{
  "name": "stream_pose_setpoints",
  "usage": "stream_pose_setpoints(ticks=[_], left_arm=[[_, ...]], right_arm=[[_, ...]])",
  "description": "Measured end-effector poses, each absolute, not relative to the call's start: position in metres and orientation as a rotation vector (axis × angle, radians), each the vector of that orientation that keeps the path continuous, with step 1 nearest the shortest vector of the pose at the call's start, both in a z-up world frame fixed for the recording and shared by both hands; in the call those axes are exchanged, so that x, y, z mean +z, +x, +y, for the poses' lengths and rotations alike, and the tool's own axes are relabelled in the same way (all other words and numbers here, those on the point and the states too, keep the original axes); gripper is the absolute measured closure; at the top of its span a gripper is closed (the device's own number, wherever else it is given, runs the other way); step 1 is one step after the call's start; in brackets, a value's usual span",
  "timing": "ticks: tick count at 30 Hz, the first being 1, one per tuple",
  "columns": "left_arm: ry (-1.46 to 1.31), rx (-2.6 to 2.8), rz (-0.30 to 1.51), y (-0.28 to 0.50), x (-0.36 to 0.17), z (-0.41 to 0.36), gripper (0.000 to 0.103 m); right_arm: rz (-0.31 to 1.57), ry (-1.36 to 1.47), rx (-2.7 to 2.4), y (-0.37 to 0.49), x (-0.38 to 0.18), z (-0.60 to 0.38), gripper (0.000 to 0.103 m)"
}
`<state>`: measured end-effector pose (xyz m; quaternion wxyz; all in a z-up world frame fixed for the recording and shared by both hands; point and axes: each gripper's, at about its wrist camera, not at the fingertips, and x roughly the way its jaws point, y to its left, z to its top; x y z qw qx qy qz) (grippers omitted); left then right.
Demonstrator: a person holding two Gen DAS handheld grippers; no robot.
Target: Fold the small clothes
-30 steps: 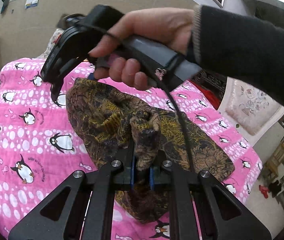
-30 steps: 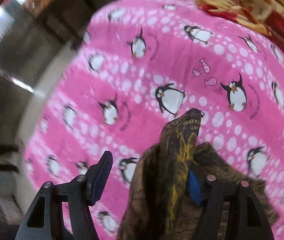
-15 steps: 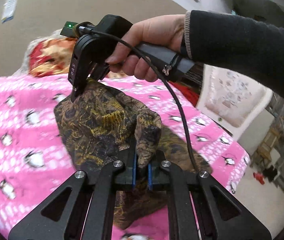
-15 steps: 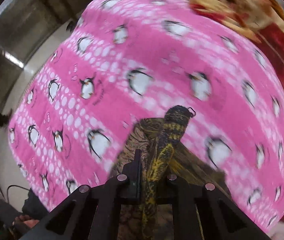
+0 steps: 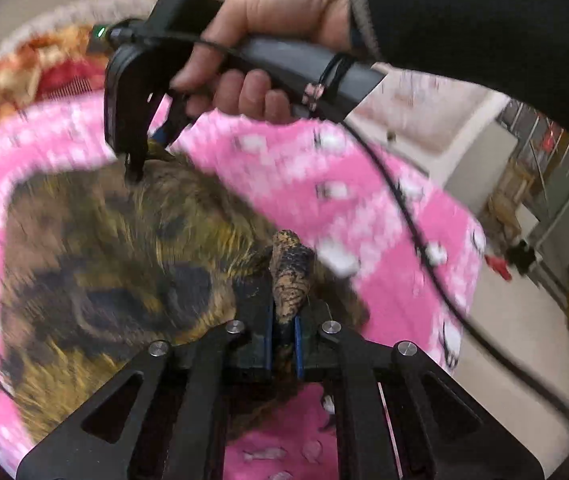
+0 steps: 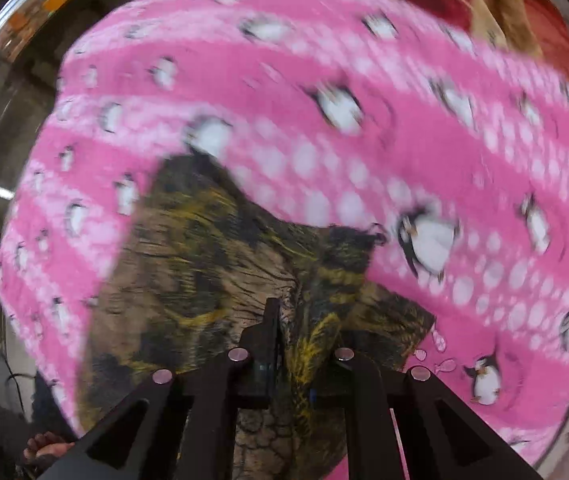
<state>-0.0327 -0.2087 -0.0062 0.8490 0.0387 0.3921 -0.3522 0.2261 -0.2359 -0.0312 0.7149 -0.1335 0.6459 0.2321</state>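
- Left gripper (image 5: 283, 336): jaws nearly together, pinching a bunched corner of the cloth (image 5: 124, 264).
- Right gripper (image 6: 296, 344): also clamped on a cloth edge, far side.
- Cloth: brown-yellow print, hanging spread between both grippers just over the pink blanket (image 6: 364, 152).
- Handling guess: light, limp, no stiffness; it sags and bunches. Grip corners or hems; keep it taut or the fold line wanders.

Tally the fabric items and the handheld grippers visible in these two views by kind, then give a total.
Brown patterned garment: 1
Pink penguin blanket: 1
Red and gold patterned cloth behind the blanket: 1
Handheld grippers: 2, the left gripper and the right gripper, each shut on the garment
Total: 5
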Motion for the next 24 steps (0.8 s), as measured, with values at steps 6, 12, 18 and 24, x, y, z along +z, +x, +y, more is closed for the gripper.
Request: stream_pose_setpoints(ticks=[6, 12, 18, 24], left_arm=[[0.005, -0.825, 0.875, -0.052, 0.006, -0.182, 0.09], [-0.103, -0.608, 0.746, -0.067, 0.043, -0.09, 0.085], [-0.174, -0.521, 0.974, -0.032, -0.034, -0.078, 0.092], [-0.177, -0.517, 0.919, -0.026, -0.006, -0.071, 0.092]], right_arm=[[1.344, -0.036, 0.41, 0.215, -0.028, -0.296, 0.067], [1.009, -0.136, 0.555, 0.12, 0.048, -0.303, 0.067], [0.983, -0.394, 0.787, 0.007, -0.011, -0.26, 0.067], [0.9, -0.379, 0.705, -0.014, -0.03, -0.272, 0.067]])
